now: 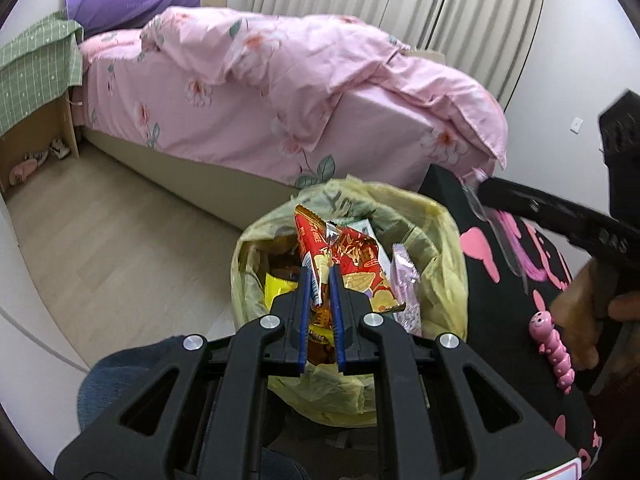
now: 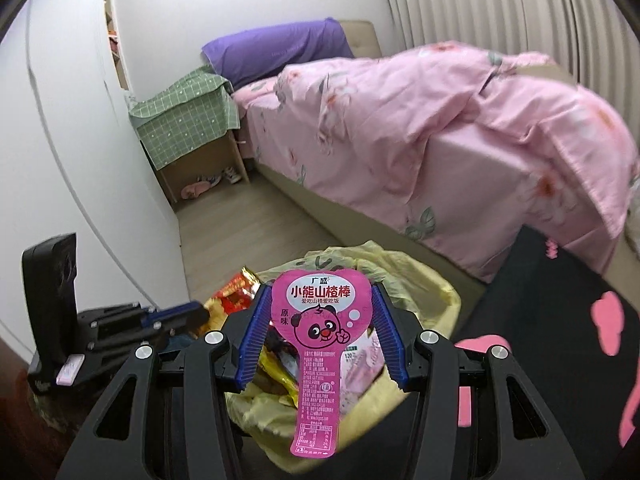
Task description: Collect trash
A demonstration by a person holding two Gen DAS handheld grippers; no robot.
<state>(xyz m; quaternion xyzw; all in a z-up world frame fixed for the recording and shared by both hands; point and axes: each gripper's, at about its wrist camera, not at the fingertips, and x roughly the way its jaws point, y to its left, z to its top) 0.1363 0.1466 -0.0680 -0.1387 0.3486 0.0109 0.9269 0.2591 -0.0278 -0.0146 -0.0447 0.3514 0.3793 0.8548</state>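
A yellow trash bag (image 1: pixel 440 240) stands open on the floor, holding several snack wrappers. My left gripper (image 1: pixel 320 270) hangs just above its mouth, shut on a red snack wrapper (image 1: pixel 310 232) that sticks up between the blue pads. My right gripper (image 2: pixel 320 300) is over the same yellow trash bag (image 2: pixel 444 300), shut on a pink paddle-shaped snack package (image 2: pixel 318 320) with a cartoon bear face. The package's wide head spans the gap between the pads. In the left wrist view the right gripper (image 1: pixel 486 192) reaches in from the right. In the right wrist view the left gripper (image 2: pixel 200 312) shows at left with the red wrapper (image 2: pixel 236 290).
A bed with a pink floral duvet (image 1: pixel 300 60) runs behind the bag, and a nightstand under a green cloth (image 2: pixel 184 120) stands at its head. A black rug with pink shapes (image 2: pixel 560 280) lies to the right, and a pink toy (image 1: pixel 554 352) rests on it. A white wall (image 2: pixel 80 160) closes the left.
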